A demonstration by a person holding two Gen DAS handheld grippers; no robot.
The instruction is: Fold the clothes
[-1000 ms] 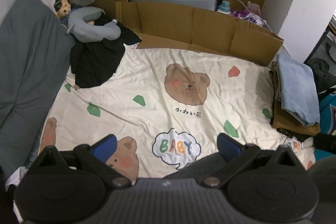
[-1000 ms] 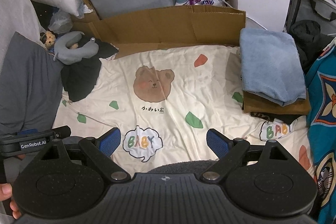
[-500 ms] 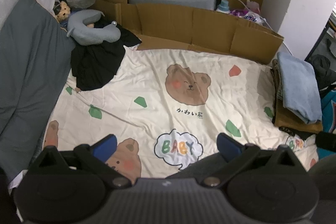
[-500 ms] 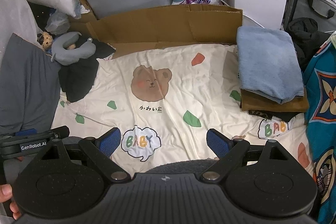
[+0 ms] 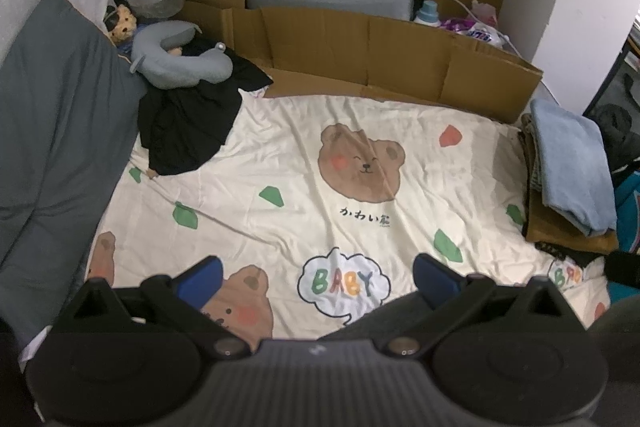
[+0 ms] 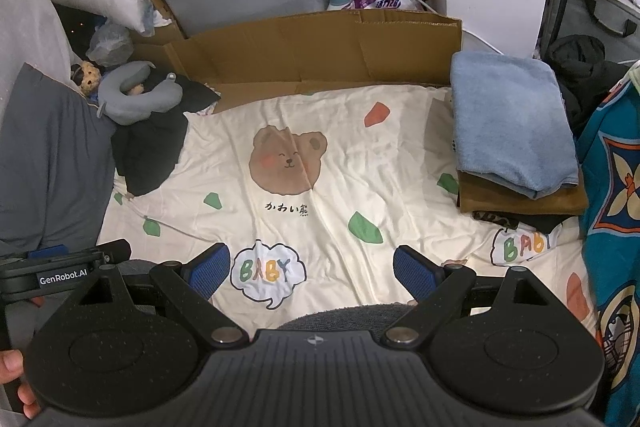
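Both held high over the bear-print bedsheet point(image 5: 280, 155), left gripper point(image 5: 316, 277) and right gripper point(image 6: 311, 269) fingers wide, empty; barely drifted since a second ago. Crumpled black garment point(image 5: 188, 123) upper left, unfolded; folded stack point(image 6: 516, 147) at right. Likely reaching next

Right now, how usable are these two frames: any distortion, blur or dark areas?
Left wrist view: strong fisheye bend with dark corners, the sheet evenly lit and sharp, the black garment showing little detail. Right wrist view: same curvature, the blue towel sharp, no glare, and the teal cloth stretched and slightly soft at the right edge.
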